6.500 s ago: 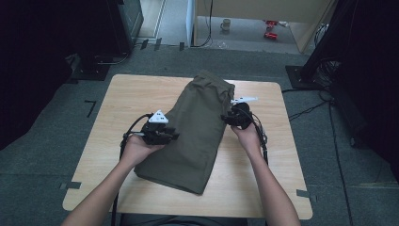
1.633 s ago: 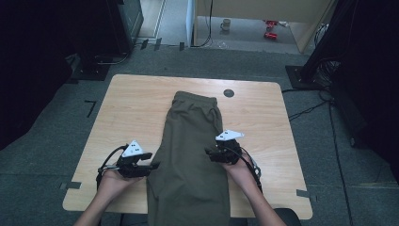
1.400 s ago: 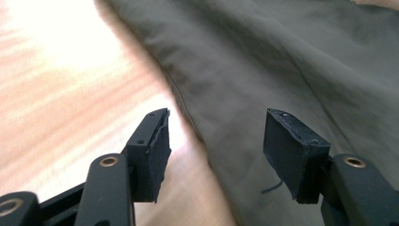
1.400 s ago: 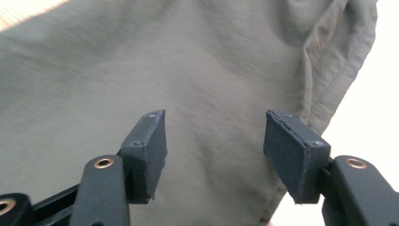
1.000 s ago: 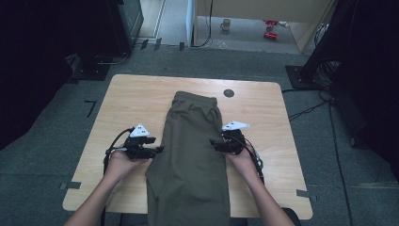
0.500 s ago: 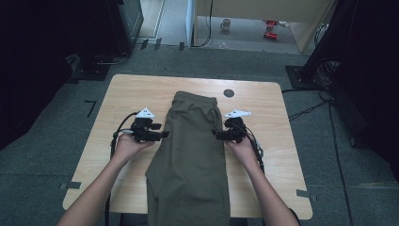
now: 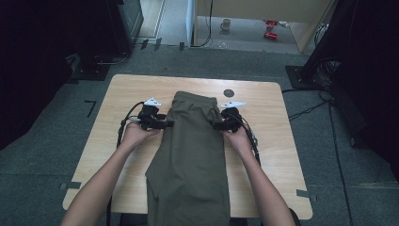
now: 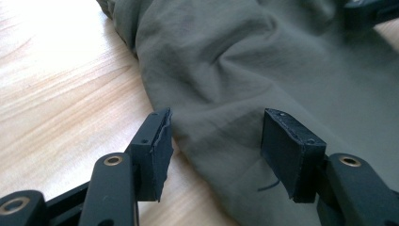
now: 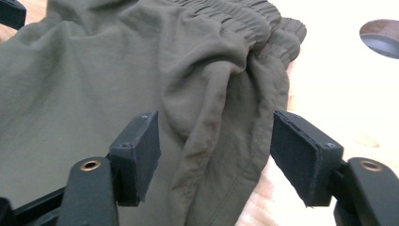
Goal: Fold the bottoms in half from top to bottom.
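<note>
Two grippers flank olive trousers [image 7: 190,160] lying lengthwise on my wooden table [image 7: 277,141], legs nearest me. My left gripper [image 7: 165,124] gapes over the left edge; my right gripper [image 7: 214,125] gapes over the right edge, pads seemingly clear of cloth. Beyond lies the elastic waistband [image 9: 244,19], then a dark round hole [image 7: 228,92].

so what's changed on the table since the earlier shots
Both grippers slid up the trousers toward the waistband: left gripper at the left edge, right gripper at the right edge. Both are open with the cloth edge between the jaws, not gripped. The trousers, earlier slanted and bunched, now lie straight and have stayed so lately.
</note>
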